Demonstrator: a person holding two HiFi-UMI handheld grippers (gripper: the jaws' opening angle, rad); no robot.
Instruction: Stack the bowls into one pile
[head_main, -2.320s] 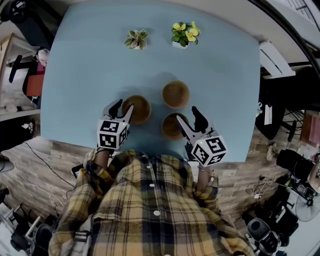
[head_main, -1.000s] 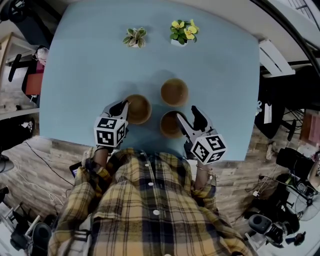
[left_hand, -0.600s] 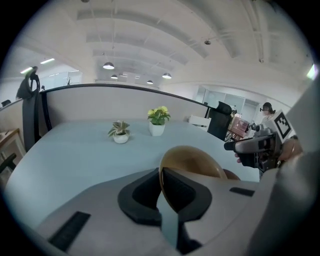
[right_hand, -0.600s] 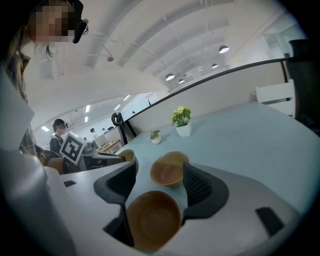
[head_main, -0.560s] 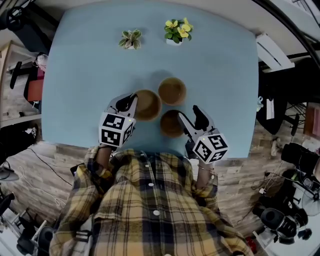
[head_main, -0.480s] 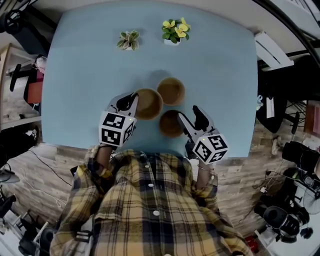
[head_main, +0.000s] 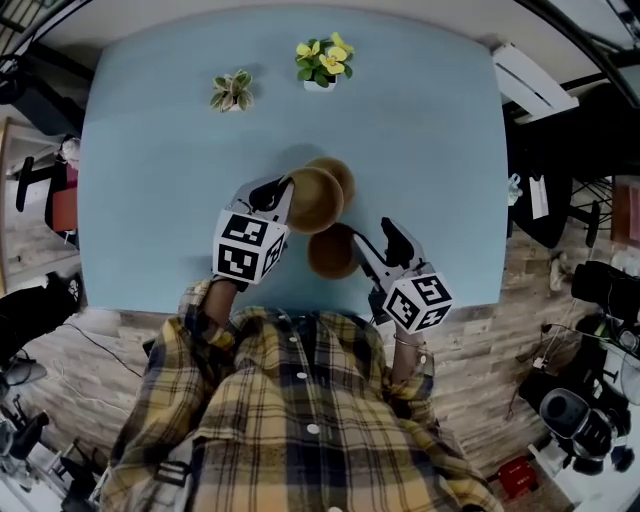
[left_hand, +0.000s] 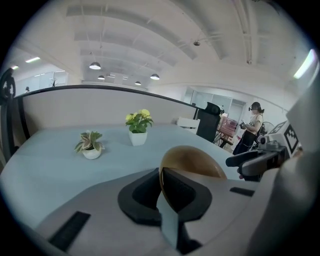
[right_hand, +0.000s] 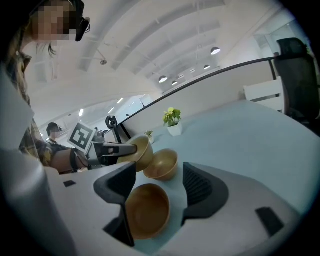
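Observation:
Three brown wooden bowls are on or above the blue table (head_main: 150, 200). My left gripper (head_main: 275, 192) is shut on the rim of one bowl (head_main: 314, 199), which hangs tilted in the air and overlaps the far bowl (head_main: 341, 173). In the left gripper view that rim (left_hand: 189, 161) sits pinched between the jaws (left_hand: 162, 176). The near bowl (head_main: 331, 251) rests on the table beside my right gripper (head_main: 378, 239). In the right gripper view it (right_hand: 148, 210) lies between the open jaws (right_hand: 160, 192), the far bowl (right_hand: 163, 164) and the held bowl (right_hand: 139, 150) behind it.
Two small potted plants stand at the far side of the table: a leafy one (head_main: 231, 91) and a yellow-flowered one (head_main: 321, 62). The table's near edge (head_main: 300, 300) runs just before my body. A person (left_hand: 251, 129) stands far off in the room.
My left gripper has lifted its bowl off the table and carried it right and away, over the far bowl. The right gripper has stayed open by the near bowl.

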